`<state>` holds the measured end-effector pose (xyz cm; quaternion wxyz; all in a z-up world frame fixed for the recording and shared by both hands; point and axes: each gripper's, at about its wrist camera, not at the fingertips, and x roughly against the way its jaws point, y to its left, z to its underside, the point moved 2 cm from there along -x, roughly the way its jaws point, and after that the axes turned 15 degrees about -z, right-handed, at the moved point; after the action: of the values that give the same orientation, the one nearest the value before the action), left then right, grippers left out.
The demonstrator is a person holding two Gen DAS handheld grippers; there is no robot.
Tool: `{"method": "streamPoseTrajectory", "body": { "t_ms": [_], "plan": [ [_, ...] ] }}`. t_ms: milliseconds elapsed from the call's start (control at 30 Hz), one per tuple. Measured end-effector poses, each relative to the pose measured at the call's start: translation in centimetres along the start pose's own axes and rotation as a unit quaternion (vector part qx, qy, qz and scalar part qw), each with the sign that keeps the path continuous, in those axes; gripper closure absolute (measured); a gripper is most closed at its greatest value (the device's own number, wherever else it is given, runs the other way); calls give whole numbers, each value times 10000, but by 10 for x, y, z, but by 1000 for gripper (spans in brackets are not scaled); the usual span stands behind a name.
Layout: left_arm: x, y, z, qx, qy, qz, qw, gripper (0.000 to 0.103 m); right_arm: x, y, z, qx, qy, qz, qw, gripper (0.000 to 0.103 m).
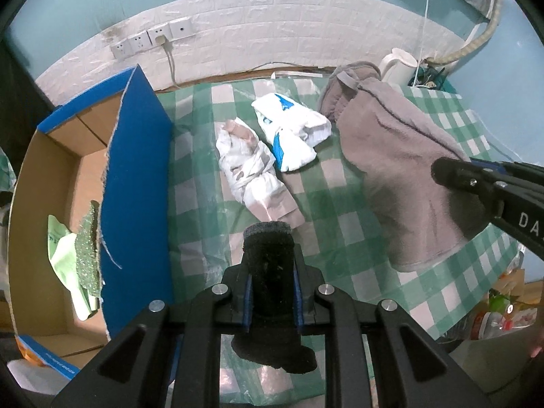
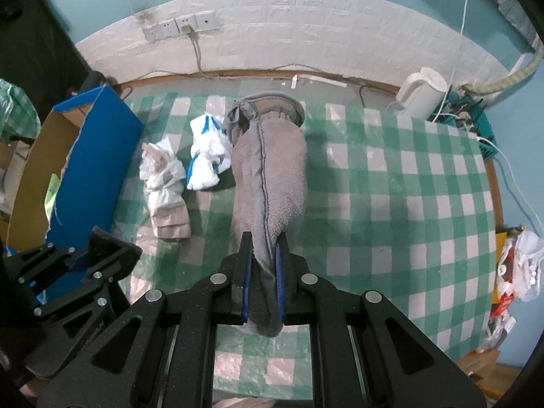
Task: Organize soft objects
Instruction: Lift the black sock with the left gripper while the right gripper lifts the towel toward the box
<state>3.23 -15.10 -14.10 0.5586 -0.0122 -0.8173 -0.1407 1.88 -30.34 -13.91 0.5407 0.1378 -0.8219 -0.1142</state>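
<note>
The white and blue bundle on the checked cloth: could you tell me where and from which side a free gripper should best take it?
Grip the white and blue bundle across its narrower near end, coming from above. It lies flat and wedged between the white knotted bundle and the grey fleece garment, so side approaches look crowded.

Ahead of the left gripper (image 1: 270, 238) lie two tied bundles (image 1: 250, 166) side by side on the table (image 1: 340, 238), the towel (image 1: 401, 170) to their right. The box (image 1: 68, 176) stands left, apparently holding cloths (image 1: 78, 258).

Black fingers (image 2: 245, 272), blue pads, silver screws
</note>
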Motion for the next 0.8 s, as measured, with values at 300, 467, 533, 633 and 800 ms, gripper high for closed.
{"method": "streamPoseTrajectory", "body": {
  "t_ms": [300, 467, 533, 633, 800],
  "plan": [
    [13, 12, -3, 141, -113, 20, 9998, 85, 19, 8, -7, 80, -234, -8, 9997, 93],
    [23, 19, -7, 218, -235, 25, 9995, 85, 29, 14, -11, 141, -351, -25, 9993, 93],
    [27, 21, -9, 242, -301, 27, 9992, 85, 32, 17, -12, 168, -396, -31, 9991, 93],
    [35, 24, -11, 268, -414, 26, 9988, 85, 36, 22, -12, 232, -442, -63, 9987, 93],
    [45, 36, -12, 366, -501, 63, 9981, 85, 44, 33, -14, 352, -545, -102, 9978, 93]
  ]
}}
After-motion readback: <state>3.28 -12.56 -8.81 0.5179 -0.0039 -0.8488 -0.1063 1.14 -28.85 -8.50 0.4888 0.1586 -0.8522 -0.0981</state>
